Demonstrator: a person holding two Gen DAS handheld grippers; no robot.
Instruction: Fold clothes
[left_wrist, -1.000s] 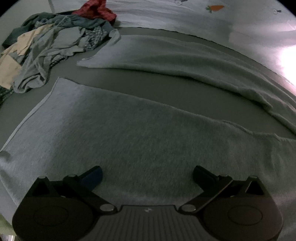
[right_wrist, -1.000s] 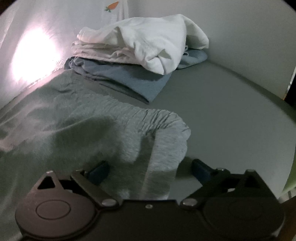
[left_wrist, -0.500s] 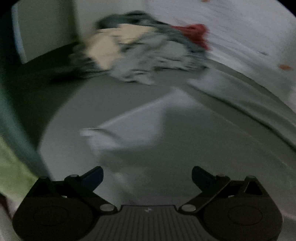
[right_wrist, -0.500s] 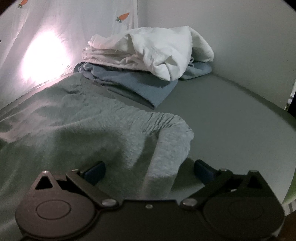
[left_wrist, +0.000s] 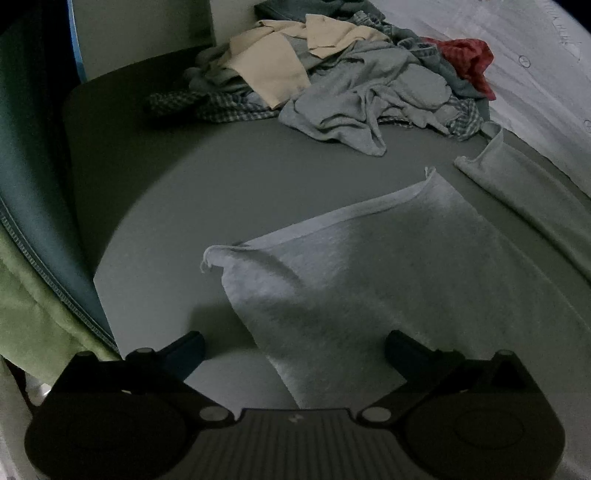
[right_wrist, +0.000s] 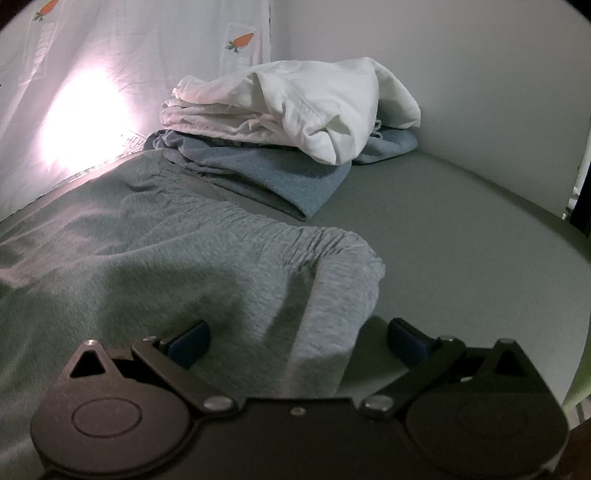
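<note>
Grey sweatpants lie spread on the grey table. In the left wrist view the near leg ends in a hem with a curled corner, and the far leg lies behind it. My left gripper is open, low over the near leg's side edge, holding nothing. In the right wrist view the elastic waistband bunches up, and its corner lies between the jaws of my open right gripper.
A heap of unfolded clothes, beige, grey, checked and red, sits at the table's far left. A stack of folded white and blue clothes sits at the far right by the wall. A carrot-print curtain hangs behind. Green fabric hangs at the left edge.
My left gripper has swung left from the middle of the near leg to its hem end. My right gripper has edged slightly forward at the waistband corner. Both stay open.
</note>
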